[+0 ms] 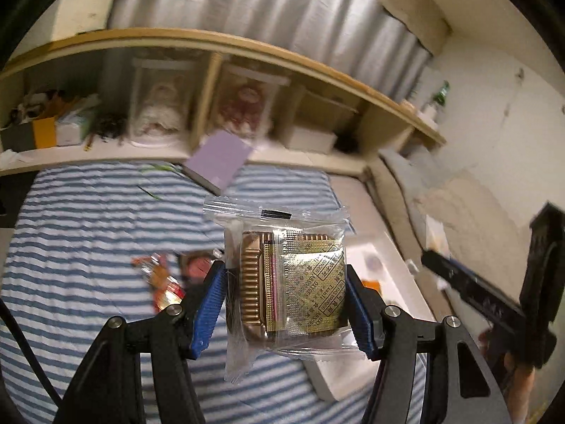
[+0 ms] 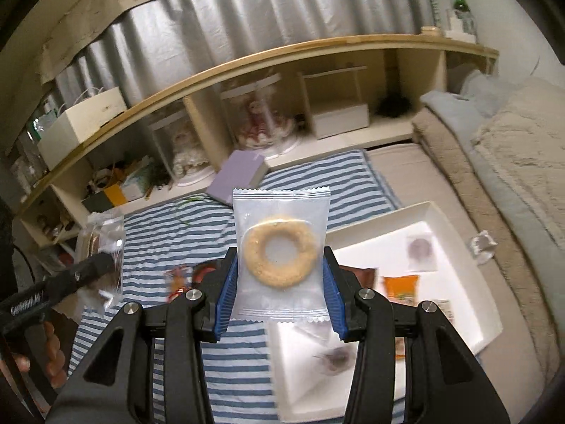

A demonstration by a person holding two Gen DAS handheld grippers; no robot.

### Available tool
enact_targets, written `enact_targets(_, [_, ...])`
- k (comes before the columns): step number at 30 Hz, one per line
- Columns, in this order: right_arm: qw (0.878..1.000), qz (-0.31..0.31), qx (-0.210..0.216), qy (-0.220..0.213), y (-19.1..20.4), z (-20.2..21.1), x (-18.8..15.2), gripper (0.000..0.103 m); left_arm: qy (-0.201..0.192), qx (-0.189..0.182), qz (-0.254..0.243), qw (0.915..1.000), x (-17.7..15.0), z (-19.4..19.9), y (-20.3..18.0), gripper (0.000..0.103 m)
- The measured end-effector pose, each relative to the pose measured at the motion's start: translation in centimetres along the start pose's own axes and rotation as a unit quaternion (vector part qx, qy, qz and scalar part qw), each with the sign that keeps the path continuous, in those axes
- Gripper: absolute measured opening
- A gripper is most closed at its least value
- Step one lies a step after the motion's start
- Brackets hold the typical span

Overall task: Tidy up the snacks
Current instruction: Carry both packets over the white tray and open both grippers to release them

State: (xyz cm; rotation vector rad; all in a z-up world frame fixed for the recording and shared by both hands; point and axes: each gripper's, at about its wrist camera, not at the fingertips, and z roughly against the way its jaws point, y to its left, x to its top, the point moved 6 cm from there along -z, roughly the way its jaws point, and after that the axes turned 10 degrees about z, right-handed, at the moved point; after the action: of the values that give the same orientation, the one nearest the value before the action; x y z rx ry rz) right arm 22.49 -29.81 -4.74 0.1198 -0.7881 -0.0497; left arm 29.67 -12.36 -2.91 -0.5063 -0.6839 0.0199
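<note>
My left gripper (image 1: pixel 286 304) is shut on a clear packet with a gold tray and an oxygen-absorber sachet (image 1: pixel 293 282), held above the striped cloth. My right gripper (image 2: pixel 280 289) is shut on a clear packet with a ring-shaped biscuit (image 2: pixel 281 251), held above the near edge of a white tray (image 2: pixel 469 247). The tray holds an orange packet (image 2: pixel 400 286), a brown packet (image 2: pixel 365 277) and clear packets with dark rounds (image 2: pixel 420 249). Loose red-orange snacks (image 1: pixel 162 279) lie on the cloth. The right gripper shows at the right of the left wrist view (image 1: pixel 469 279).
A blue-and-white striped cloth (image 2: pixel 169 233) covers the bed. A purple box (image 2: pixel 240 175) leans at the shelf foot. A wooden shelf unit (image 2: pixel 247 60) with dolls and boxes runs along the back. Beige blankets (image 2: pixel 512 162) lie to the right.
</note>
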Motion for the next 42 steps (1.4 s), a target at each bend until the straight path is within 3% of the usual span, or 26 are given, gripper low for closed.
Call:
enact_targets(10, [0.998,-0.002,-0.041,0.039,-6.9,1.2,-3.7,0.046,0.100,-0.023,0.028,0.9943,-5.9,-5.1,-4.5,0.062])
enact_targets(18, [0.996,-0.014,-0.059,0.070,-12.6,1.3,-6.8,0.046,0.172,-0.009,0.086,0.9813,-8.4,-11.5,-5.3,0.062])
enact_targets(23, [0.994,-0.010,-0.066,0.088,-15.0,0.8,-8.2,0.046,0.238,0.027,0.076,0.9679,-9.9,-15.7,-6.2,0.062])
enact_targets(27, [0.993,-0.005,-0.067,0.102,-16.2,0.1,-8.7,0.046,0.302,0.043,0.066,0.9500,-11.4,-19.0,-7.6,0.062])
enact_targets(30, [0.992,-0.002,-0.067,0.108,-16.9,-0.2,-8.9,0.046,0.356,0.058,0.037,0.9320,-12.3,-21.8,-8.2,0.062])
enact_targets(32, [0.992,-0.001,-0.066,0.111,-17.3,-0.4,-9.0,0.046,0.368,0.074,0.021,0.9265,-12.6,-23.4,-8.0,0.060])
enact_targets(33, [0.991,0.001,-0.066,0.114,-17.6,-0.5,-9.1,0.046,0.368,0.082,0.022,0.9258,-12.3,-24.1,-7.8,0.055])
enact_targets(36, [0.990,0.012,-0.065,0.124,-17.9,-0.9,-9.3,0.046,0.359,0.095,0.020,0.9281,-11.4,-25.6,-7.6,0.055])
enact_targets(42, [0.987,0.025,-0.065,0.144,-18.7,-2.2,-9.9,0.046,0.286,0.136,-0.008,0.9486,-8.4,-27.5,-7.0,0.054])
